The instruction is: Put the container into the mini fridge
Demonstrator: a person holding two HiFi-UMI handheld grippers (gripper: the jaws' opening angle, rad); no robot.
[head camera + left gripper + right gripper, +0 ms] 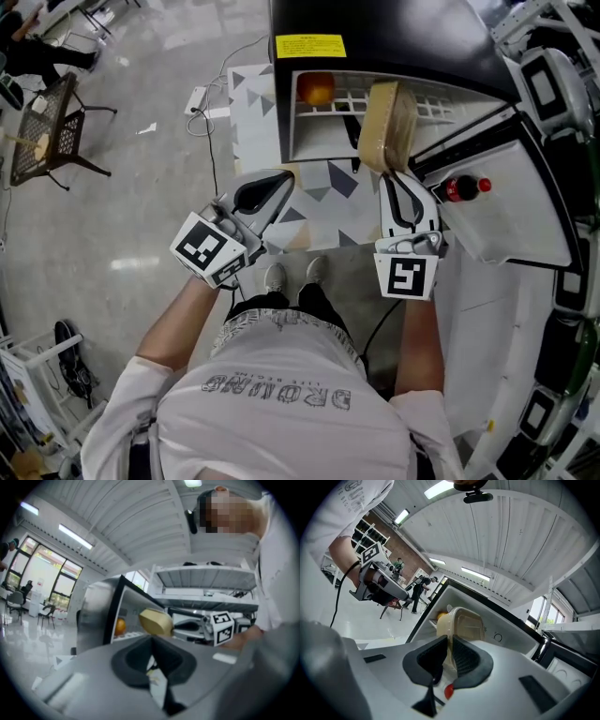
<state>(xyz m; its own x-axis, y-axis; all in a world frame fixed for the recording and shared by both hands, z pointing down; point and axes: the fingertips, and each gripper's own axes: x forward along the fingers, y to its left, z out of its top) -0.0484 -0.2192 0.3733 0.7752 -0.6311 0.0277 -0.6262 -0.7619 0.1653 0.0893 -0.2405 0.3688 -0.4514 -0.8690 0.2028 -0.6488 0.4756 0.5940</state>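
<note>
A beige lidded container (pixel 387 122) hangs on edge in front of the open mini fridge (pixel 375 37), level with its white wire shelf. My right gripper (pixel 390 176) is shut on the container's rim. In the right gripper view the container (pixel 464 625) stands between the dark pads of the right gripper (pixel 449 644), with the fridge cavity (pixel 506 630) just behind it. My left gripper (pixel 279 180) is to the left of the container, apart from it, shut with nothing in it. The left gripper view shows its own jaws (pixel 151 641) together and the container (pixel 156 622) beyond them.
An orange (pixel 317 90) lies on the fridge shelf at the left. The open fridge door (pixel 506 216) swings out to the right and holds a red-capped bottle (pixel 464 187). A power strip with cable (pixel 197 98) and a black metal bench (pixel 52 131) are on the floor at the left.
</note>
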